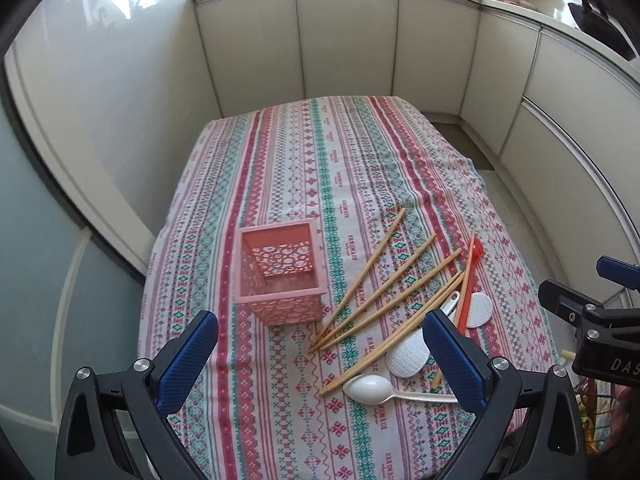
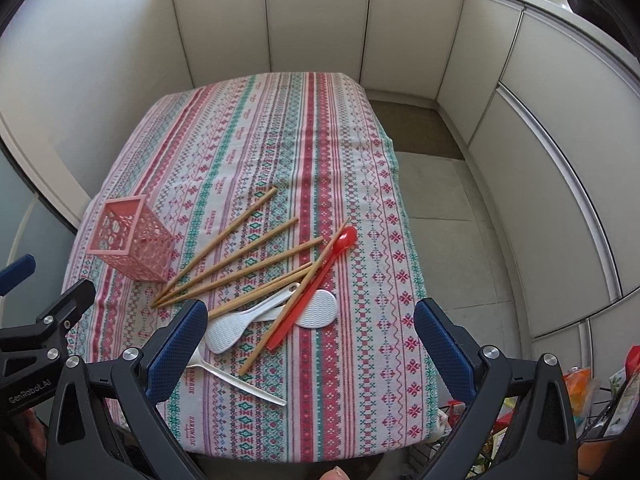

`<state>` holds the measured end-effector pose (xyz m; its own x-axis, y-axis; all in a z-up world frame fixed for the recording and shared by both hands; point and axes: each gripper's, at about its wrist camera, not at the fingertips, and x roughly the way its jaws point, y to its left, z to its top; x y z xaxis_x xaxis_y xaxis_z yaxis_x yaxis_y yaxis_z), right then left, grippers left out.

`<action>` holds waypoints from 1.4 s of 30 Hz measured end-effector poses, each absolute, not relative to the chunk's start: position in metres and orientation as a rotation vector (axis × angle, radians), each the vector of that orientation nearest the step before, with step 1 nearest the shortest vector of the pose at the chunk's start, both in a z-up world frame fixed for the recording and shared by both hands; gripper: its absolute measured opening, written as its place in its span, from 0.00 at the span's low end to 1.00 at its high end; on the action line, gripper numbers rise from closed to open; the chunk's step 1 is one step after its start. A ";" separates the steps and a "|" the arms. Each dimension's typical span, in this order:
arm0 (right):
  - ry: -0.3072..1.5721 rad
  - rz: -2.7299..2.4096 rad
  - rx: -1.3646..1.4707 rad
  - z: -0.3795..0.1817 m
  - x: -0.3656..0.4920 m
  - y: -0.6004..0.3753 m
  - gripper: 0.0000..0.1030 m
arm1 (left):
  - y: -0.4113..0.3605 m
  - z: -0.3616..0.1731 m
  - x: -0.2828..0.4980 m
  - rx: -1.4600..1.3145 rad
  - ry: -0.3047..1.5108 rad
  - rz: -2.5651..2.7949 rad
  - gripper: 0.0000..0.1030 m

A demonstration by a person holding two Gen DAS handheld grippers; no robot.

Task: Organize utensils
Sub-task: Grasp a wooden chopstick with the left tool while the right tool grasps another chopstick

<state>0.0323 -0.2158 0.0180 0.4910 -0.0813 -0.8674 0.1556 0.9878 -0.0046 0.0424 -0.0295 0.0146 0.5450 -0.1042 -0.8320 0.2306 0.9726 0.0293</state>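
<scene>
Left claw (image 1: 320, 354) spread wide, nothing between blue pads, low in left wrist frame. Right claw (image 2: 310, 344) likewise apart, gripping nothing, bottom of right wrist frame. White plastic spoon (image 1: 368, 389) nearest, lower centre. Two white dimpled rice paddles (image 2: 316, 309), probably overlapping at handles. Long red plastic spoon (image 2: 316, 286) lying across them. Bamboo chopsticks (image 2: 240, 262) fanned at centre. Pink perforated square plastic holder (image 1: 280, 272) upright, centre left, beside chopstick tips. All on counter with striped patterned cloth (image 2: 280, 140).

Soft daylight, sharp focus, heavy fisheye edges
</scene>
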 end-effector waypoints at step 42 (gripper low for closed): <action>1.281 -0.039 0.619 -0.138 0.187 -0.318 0.13 | -0.166 -0.128 0.239 0.231 1.271 -0.414 0.11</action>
